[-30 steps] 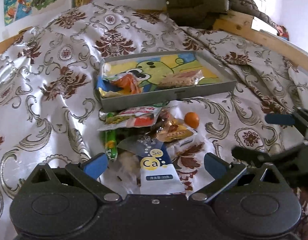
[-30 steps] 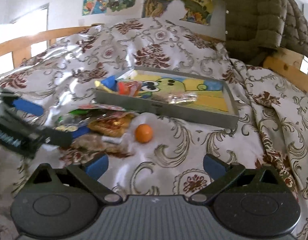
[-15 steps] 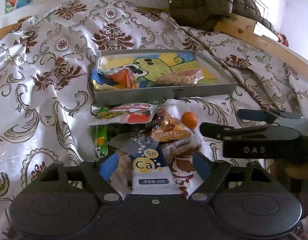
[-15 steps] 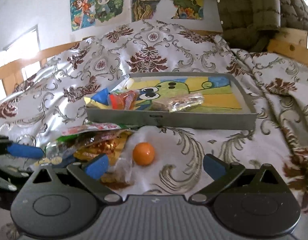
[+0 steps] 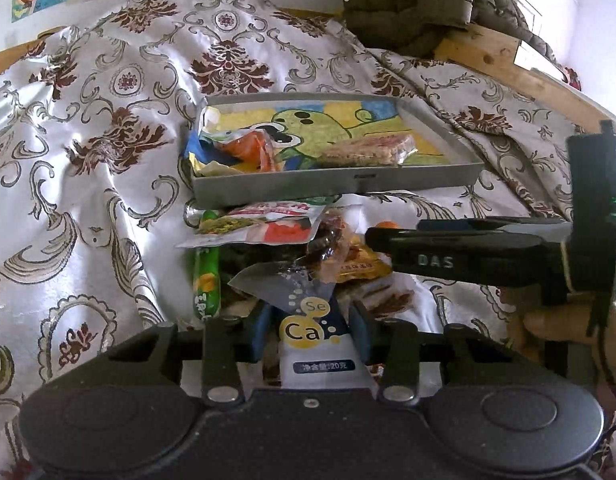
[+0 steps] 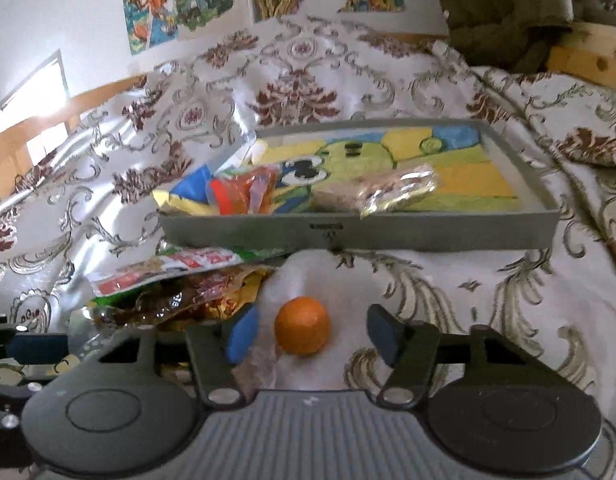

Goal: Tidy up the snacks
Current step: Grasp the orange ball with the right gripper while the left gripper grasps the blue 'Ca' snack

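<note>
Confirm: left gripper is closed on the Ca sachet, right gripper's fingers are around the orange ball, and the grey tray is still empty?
Not quite: the grey tray isn't empty. The right wrist view shows a blue-and-orange packet and a clear-wrapped snack bar lying in it. The rest holds: left gripper on the Ca sachet, right gripper straddling the orange ball, not yet closed.

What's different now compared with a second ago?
The left gripper moved forward and closed its jaws on the white Ca packet. The right gripper came in around the orange ball, jaws open. The grey tray and its snacks stayed put.
</note>
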